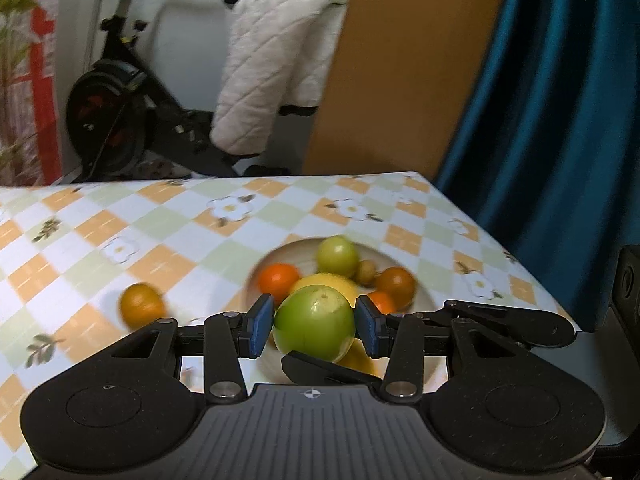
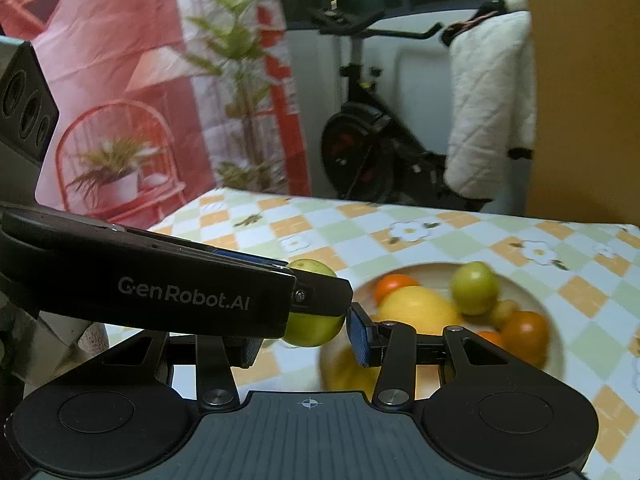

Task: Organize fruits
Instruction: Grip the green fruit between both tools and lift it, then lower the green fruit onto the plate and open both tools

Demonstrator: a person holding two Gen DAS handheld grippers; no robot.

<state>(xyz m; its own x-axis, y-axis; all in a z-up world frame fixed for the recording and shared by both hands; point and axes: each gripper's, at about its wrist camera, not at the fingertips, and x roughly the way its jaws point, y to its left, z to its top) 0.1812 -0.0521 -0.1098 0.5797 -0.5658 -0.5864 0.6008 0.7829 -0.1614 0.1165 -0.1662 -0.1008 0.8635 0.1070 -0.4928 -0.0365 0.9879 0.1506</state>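
Left tool (image 1: 314, 326) grips green fruit (image 1: 314, 328) above plate (image 1: 424, 300). Right tool (image 2: 308, 340): state unclear, partly hidden by the left. Lower gently onto bare plate; lone orange (image 1: 141, 306) waits on counter (image 1: 160, 216).

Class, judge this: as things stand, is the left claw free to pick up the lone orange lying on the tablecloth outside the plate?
Probably not: the left claw already grips a green fruit, though the orange lies unobstructed.
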